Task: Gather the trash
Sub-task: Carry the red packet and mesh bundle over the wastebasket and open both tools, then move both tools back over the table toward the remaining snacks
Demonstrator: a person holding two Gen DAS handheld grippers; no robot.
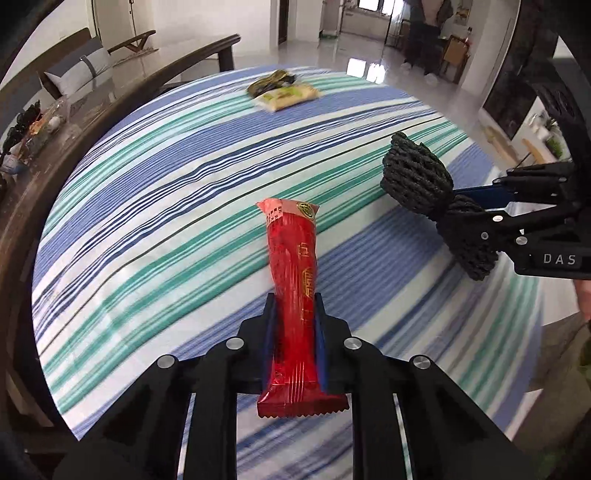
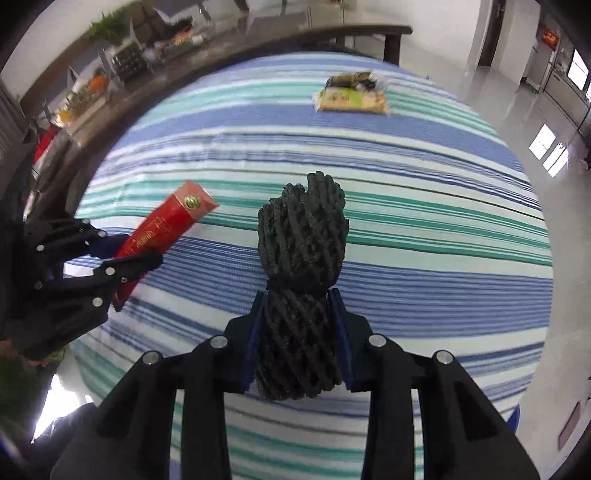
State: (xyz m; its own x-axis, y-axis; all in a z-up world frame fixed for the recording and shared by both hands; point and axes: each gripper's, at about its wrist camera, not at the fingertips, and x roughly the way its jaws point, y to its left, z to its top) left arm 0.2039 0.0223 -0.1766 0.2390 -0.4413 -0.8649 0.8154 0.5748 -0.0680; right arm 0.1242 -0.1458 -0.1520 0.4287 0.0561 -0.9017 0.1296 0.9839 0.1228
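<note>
My left gripper (image 1: 294, 299) is shut on a long red snack wrapper (image 1: 293, 280) and holds it above the striped tablecloth (image 1: 166, 192). My right gripper (image 2: 298, 295) is shut on a black foam net sleeve (image 2: 301, 254), also held above the cloth. In the left wrist view the right gripper (image 1: 476, 210) and the black net (image 1: 417, 173) are at the right. In the right wrist view the left gripper (image 2: 122, 247) with the red wrapper (image 2: 166, 221) is at the left. A yellow packet (image 1: 290, 96) and a dark green wrapper (image 1: 271, 82) lie at the table's far side.
The yellow packet (image 2: 351, 100) and dark wrapper (image 2: 352, 79) also show in the right wrist view. A dark wooden bench (image 1: 122, 92) with cluttered items (image 2: 122, 55) runs along the table's far left. A person (image 1: 424, 33) stands on the glossy floor beyond.
</note>
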